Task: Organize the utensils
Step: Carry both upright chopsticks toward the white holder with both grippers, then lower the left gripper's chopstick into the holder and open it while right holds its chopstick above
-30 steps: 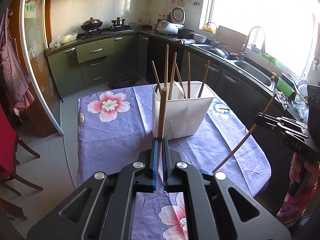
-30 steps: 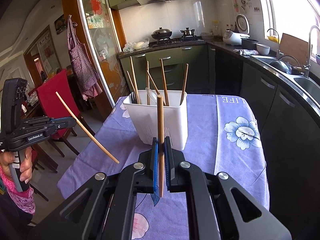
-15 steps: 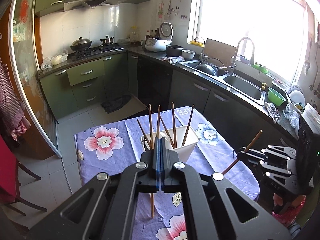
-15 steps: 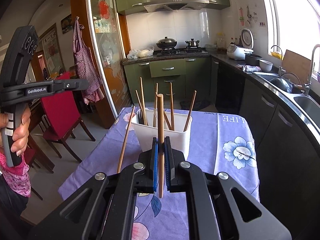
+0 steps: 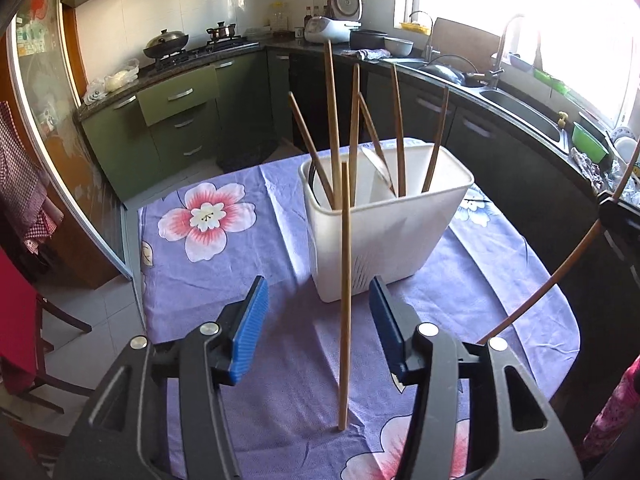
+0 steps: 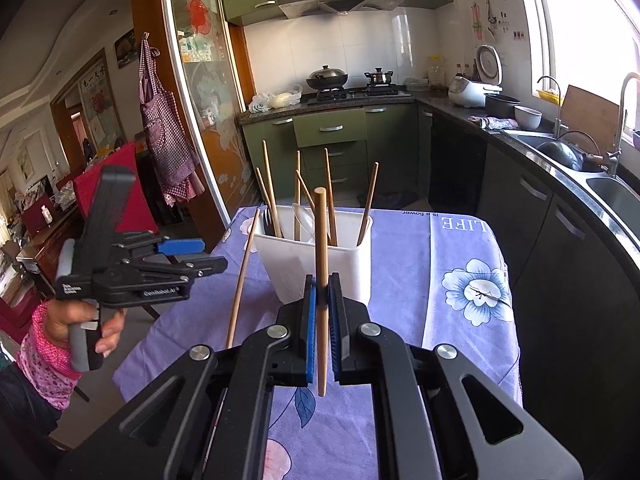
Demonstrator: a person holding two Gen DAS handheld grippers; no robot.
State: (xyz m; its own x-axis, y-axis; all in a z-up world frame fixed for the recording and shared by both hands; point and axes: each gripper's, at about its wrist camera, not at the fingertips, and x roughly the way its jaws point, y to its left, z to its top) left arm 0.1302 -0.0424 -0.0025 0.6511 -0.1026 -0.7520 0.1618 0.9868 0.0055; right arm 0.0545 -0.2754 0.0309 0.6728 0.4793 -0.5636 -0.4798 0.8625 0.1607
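A white utensil holder [image 5: 384,236] stands on the purple flowered tablecloth [image 5: 224,264] with several wooden chopsticks upright in it; it also shows in the right wrist view [image 6: 316,264]. My left gripper [image 5: 318,320] is open. A loose chopstick [image 5: 345,280] stands nearly upright between its jaws, tip on the cloth, outside the holder's near wall; it also shows in the right wrist view [image 6: 242,280]. My right gripper [image 6: 322,312] is shut on a chopstick [image 6: 321,256], held upright in front of the holder. That chopstick shows at the right of the left wrist view [image 5: 560,276].
The table edge [image 6: 508,280] drops off toward dark kitchen cabinets [image 6: 560,240] on the right. A sink and tap [image 5: 516,104] run along the counter. A red chair [image 6: 116,196] stands left of the table.
My left gripper has opened and dropped lower toward the table, letting go of its chopstick, which now stands free between the jaws. My right gripper still holds its chopstick.
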